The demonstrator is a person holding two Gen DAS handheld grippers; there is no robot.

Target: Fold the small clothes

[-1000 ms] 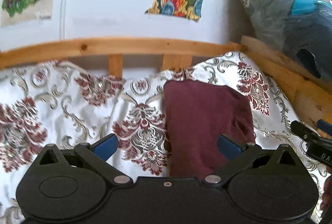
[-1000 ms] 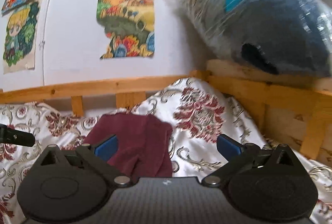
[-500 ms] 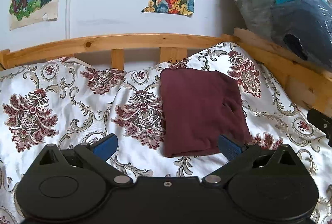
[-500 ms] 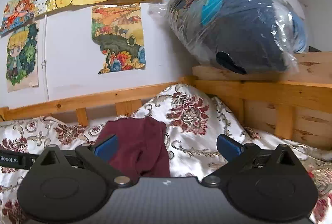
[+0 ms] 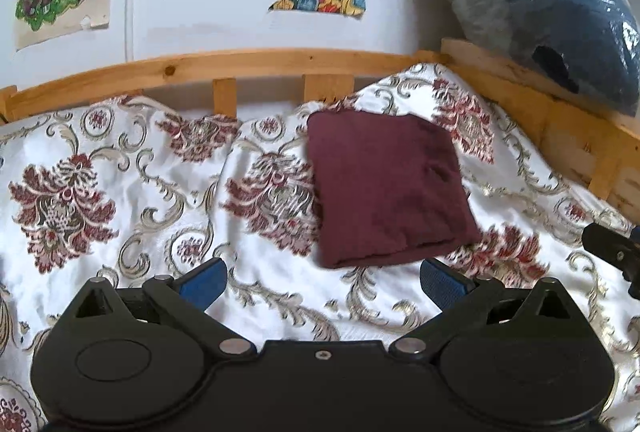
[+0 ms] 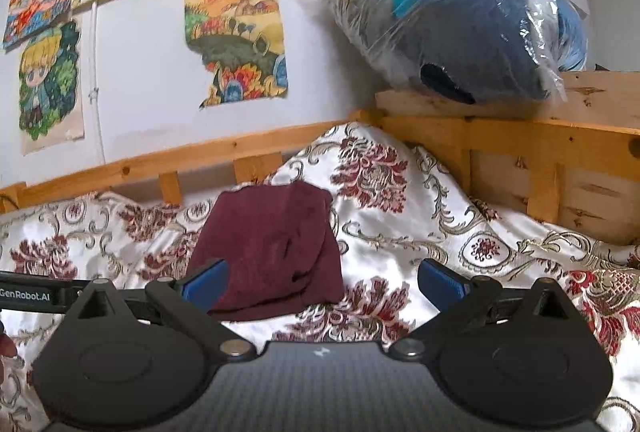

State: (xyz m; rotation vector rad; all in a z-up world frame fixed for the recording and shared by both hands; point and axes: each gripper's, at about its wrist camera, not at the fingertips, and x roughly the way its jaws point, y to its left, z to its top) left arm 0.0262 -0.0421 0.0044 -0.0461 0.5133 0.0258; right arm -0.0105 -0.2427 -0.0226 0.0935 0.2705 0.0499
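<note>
Near the far corner of the bed, just short of the wooden rail (image 5: 256,62), the maroon garment (image 5: 384,188) lay as a flat, roughly square packet on the bedspread (image 5: 132,192), its layered edge facing the cameras. It looked already folded, and its spot close to the rail seemed chosen to leave the nearer part of the bed free. The left gripper (image 5: 322,278) hung just short of that near edge with its blue-padded fingers spread wide, holding nothing; the right gripper (image 6: 322,278) was likewise wide open and empty, its left pad crossing the garment's corner only in line of sight, so contact could not be confirmed. The cloth appeared soft and matte, with a small pucker toward its right side. The bedspread was glossy white satin, rumpled, woven with dark red flowers and grey scrolls. A plastic-wrapped bundle (image 6: 460,28) sat on the wooden ledge to the right.
</note>
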